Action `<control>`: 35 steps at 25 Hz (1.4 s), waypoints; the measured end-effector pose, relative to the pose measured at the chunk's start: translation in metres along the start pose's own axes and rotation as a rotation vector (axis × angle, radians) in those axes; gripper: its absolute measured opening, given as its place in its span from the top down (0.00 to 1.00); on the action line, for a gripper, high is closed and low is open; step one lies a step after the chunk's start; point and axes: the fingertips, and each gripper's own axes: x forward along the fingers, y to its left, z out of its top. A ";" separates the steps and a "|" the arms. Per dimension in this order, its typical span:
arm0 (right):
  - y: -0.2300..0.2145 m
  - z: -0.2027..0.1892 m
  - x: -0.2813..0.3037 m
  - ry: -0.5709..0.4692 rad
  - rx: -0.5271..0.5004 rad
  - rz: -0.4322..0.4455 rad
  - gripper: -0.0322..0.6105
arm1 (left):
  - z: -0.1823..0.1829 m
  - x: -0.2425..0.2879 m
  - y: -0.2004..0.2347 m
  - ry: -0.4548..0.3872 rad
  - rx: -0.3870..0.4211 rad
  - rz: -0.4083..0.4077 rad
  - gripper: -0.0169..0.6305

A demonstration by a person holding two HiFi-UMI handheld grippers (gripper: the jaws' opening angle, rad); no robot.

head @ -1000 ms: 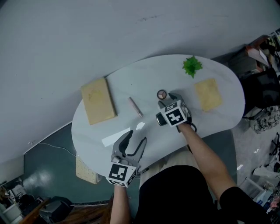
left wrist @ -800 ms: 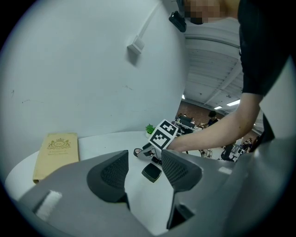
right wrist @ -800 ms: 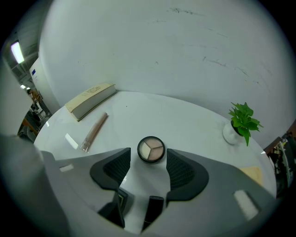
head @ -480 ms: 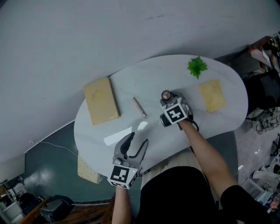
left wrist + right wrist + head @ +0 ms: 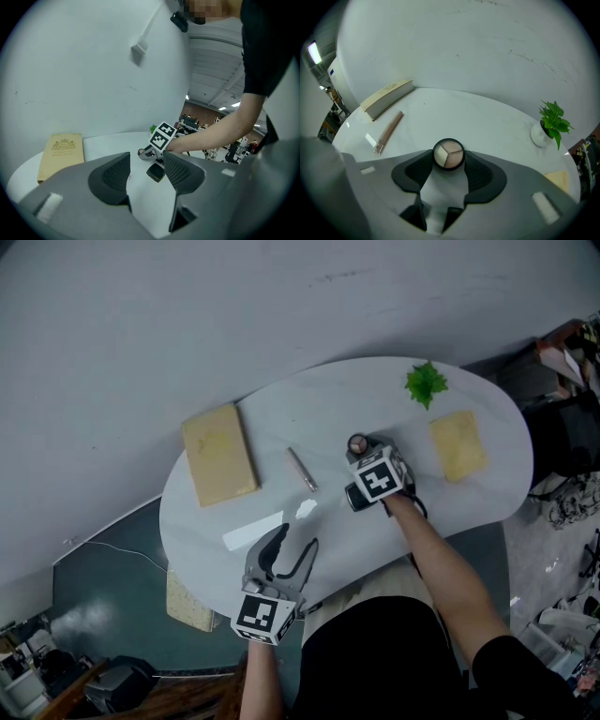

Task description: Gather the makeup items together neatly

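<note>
Right gripper (image 5: 449, 165) pinches the compact (image 5: 449, 153) at its jaw tips. The pads seem to touch both sides, though contact is hard to confirm. The compact sits on the table (image 5: 281, 413). Left of the compact, apart: pen (image 5: 301, 470), then a book (image 5: 219, 455). Left gripper (image 5: 146, 161) — jaws spread, empty — sits nearer the person than the compact.

This looks like an open-plan office or work hall. A white oval surface (image 5: 281, 418) stands against a plain grey partition wall (image 5: 187, 315). Beyond it, strip lights (image 5: 236, 104) hang under a ribbed ceiling (image 5: 220, 70) above desks (image 5: 192, 123), and cluttered gear (image 5: 572, 493) lies on the floor.
</note>
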 end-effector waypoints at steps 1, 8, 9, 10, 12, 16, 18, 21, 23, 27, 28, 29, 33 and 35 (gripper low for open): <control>0.000 0.000 0.000 -0.001 -0.002 0.000 0.60 | 0.000 0.000 0.000 0.000 0.000 0.002 0.64; -0.003 0.000 -0.005 -0.014 -0.010 -0.006 0.61 | 0.000 -0.003 -0.003 0.013 -0.017 0.020 0.64; -0.003 0.002 -0.008 -0.022 -0.009 -0.005 0.61 | 0.000 -0.003 -0.003 0.010 -0.015 0.021 0.64; -0.004 0.003 -0.010 -0.027 -0.009 -0.003 0.61 | 0.001 -0.002 -0.004 0.004 -0.008 0.021 0.64; -0.006 0.004 -0.013 -0.033 -0.017 0.001 0.61 | 0.003 0.000 -0.006 -0.007 0.003 0.018 0.64; -0.008 0.006 -0.031 -0.054 -0.057 0.014 0.61 | 0.007 0.003 -0.017 -0.010 0.009 0.016 0.64; -0.013 0.005 -0.039 -0.064 -0.072 0.014 0.61 | 0.011 0.005 -0.023 -0.015 0.015 0.019 0.64; -0.022 0.004 -0.051 -0.077 -0.081 0.018 0.61 | 0.015 0.009 -0.032 -0.019 0.021 0.023 0.64; -0.028 0.000 -0.059 -0.083 -0.089 0.020 0.61 | 0.018 0.012 -0.040 -0.015 0.016 0.027 0.64; -0.041 -0.012 -0.073 -0.093 -0.105 0.026 0.61 | 0.025 0.018 -0.055 -0.030 0.033 0.032 0.64; -0.045 -0.015 -0.076 -0.094 -0.108 0.027 0.61 | 0.027 0.021 -0.058 -0.033 0.036 0.034 0.64; -0.049 -0.020 -0.079 -0.093 -0.108 0.029 0.61 | 0.028 0.023 -0.062 -0.035 0.037 0.036 0.64; -0.062 -0.039 -0.088 -0.075 -0.104 0.044 0.61 | 0.034 0.030 -0.077 -0.041 0.041 0.048 0.64; -0.066 -0.049 -0.090 -0.066 -0.112 0.053 0.61 | 0.035 0.031 -0.084 -0.042 0.041 0.057 0.64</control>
